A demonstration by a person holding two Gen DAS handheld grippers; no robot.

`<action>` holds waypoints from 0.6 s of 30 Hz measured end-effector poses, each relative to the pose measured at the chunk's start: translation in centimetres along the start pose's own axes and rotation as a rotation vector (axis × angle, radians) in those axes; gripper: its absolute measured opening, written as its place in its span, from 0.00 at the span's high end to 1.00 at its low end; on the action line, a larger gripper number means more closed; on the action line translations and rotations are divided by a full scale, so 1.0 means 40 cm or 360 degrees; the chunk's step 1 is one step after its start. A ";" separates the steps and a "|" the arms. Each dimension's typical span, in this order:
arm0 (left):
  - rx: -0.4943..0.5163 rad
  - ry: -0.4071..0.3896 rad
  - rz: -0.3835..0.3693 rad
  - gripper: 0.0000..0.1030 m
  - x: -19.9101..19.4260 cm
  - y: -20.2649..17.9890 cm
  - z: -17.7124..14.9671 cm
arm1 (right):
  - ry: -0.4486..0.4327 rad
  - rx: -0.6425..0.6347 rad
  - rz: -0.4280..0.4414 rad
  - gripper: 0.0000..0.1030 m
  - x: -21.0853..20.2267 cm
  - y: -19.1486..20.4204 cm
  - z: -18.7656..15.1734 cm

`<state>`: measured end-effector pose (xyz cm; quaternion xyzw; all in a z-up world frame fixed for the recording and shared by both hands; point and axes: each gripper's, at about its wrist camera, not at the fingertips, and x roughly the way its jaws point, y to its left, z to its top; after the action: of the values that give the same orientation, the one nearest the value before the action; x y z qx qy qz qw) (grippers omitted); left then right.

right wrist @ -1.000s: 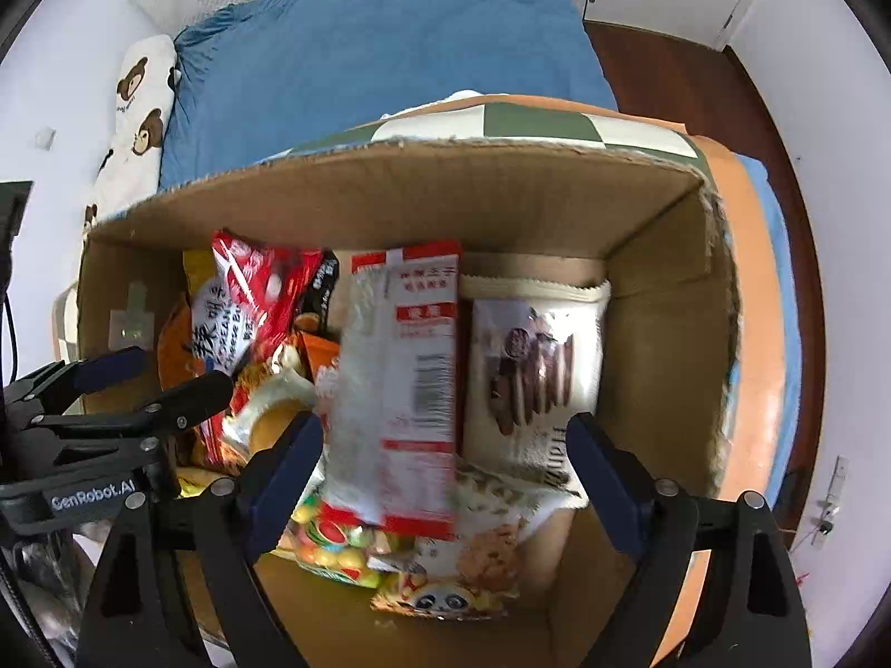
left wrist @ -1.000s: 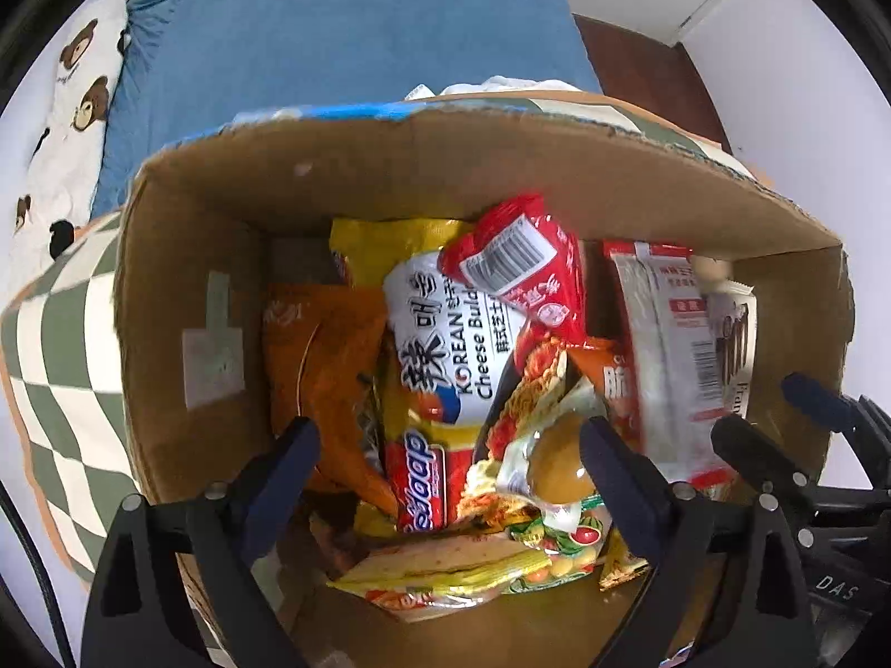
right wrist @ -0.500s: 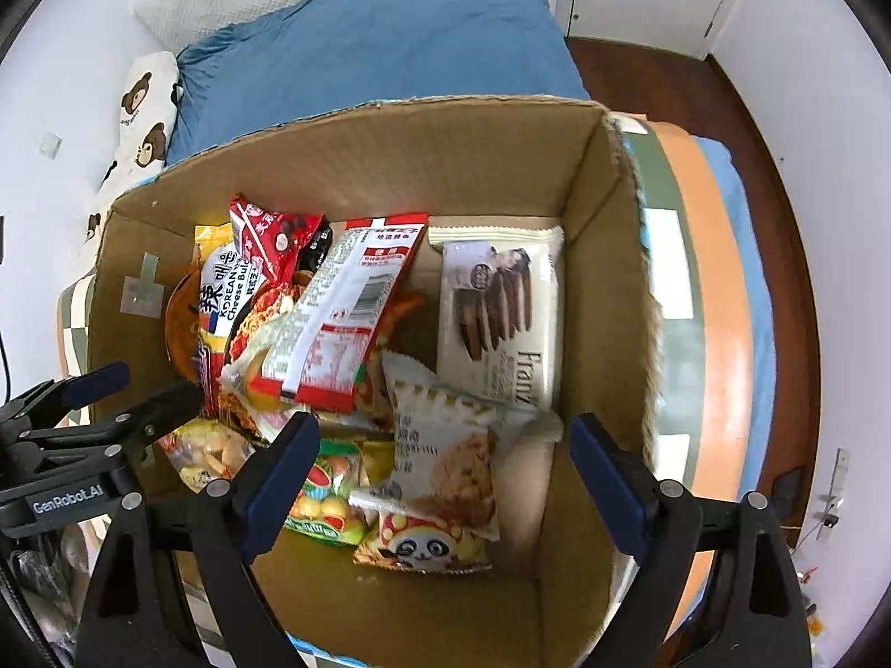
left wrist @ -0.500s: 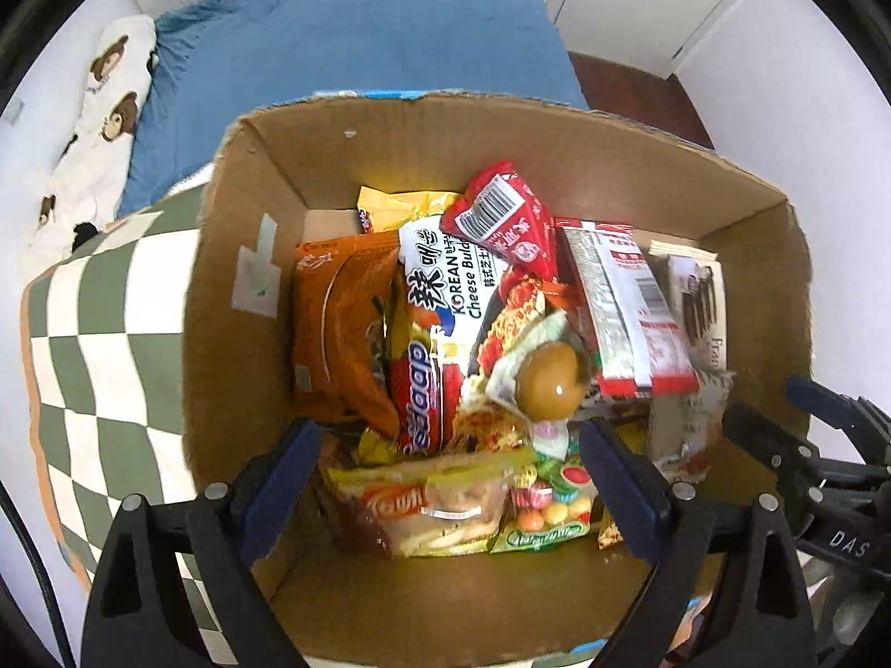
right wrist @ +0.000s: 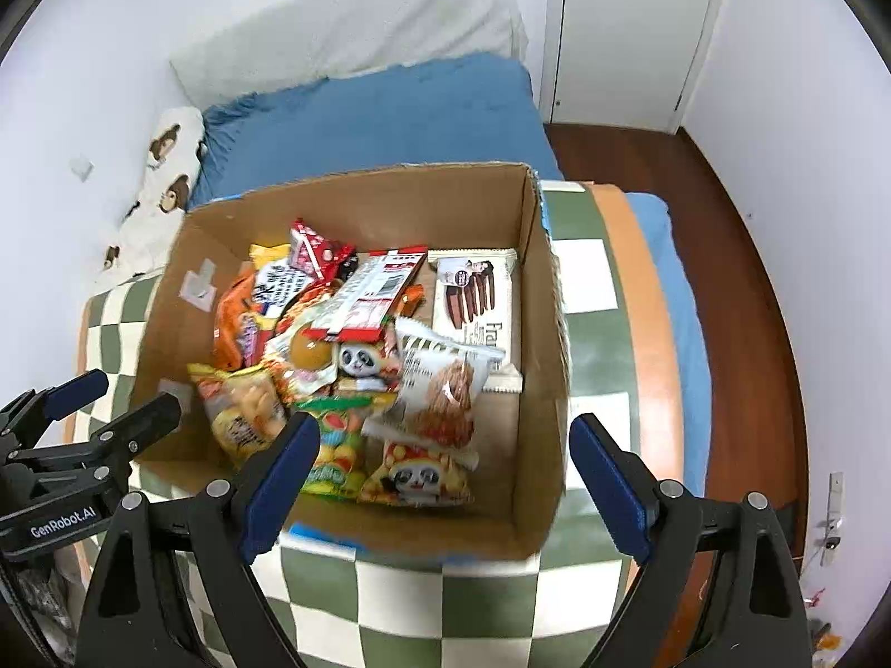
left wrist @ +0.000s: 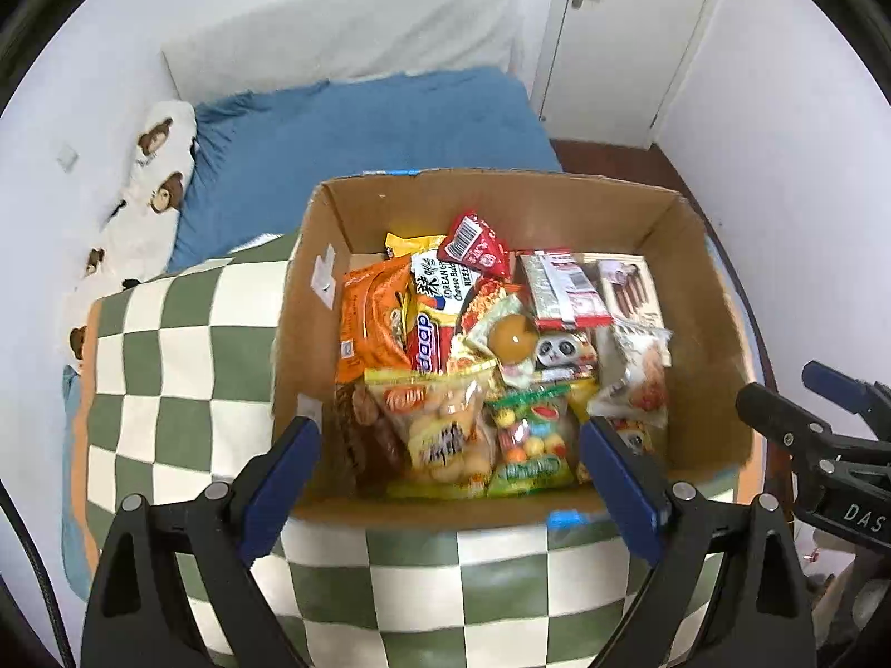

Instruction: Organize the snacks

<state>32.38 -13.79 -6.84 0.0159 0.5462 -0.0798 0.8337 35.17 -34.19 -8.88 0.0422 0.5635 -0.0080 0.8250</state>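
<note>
Both claws wait above the snack box

The left claw [left wrist: 448, 473] and right claw [right wrist: 442, 470] are spread, holding nothing; a careless grab could crush or spill packets from the full cardboard box [left wrist: 707, 300].

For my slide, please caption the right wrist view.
Open right tongs above a cardboard box full of snack packets on a checkered blanket.

Checkered blanket [left wrist: 184, 367], blue bedsheet [left wrist: 367, 128], bear-print pillow [left wrist: 150, 178], white door [right wrist: 629, 28]
</note>
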 end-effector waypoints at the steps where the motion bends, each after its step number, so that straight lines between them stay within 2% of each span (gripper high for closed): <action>1: -0.0002 -0.0020 0.0000 0.08 -0.015 0.001 -0.013 | -0.0026 -0.0005 0.0001 0.08 -0.022 0.002 -0.016; 10: 0.0001 -0.0226 0.0016 0.08 -0.203 -0.020 -0.146 | -0.0335 -0.0008 0.0002 0.07 -0.269 0.021 -0.171; 18: 0.0026 -0.0426 0.0071 0.08 -0.366 -0.027 -0.238 | -0.0523 -0.0067 -0.0043 0.05 -0.451 0.064 -0.298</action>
<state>17.87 -12.09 2.76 0.0242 0.4290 -0.0671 0.9005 17.66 -31.31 3.73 0.0154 0.4216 -0.0141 0.9065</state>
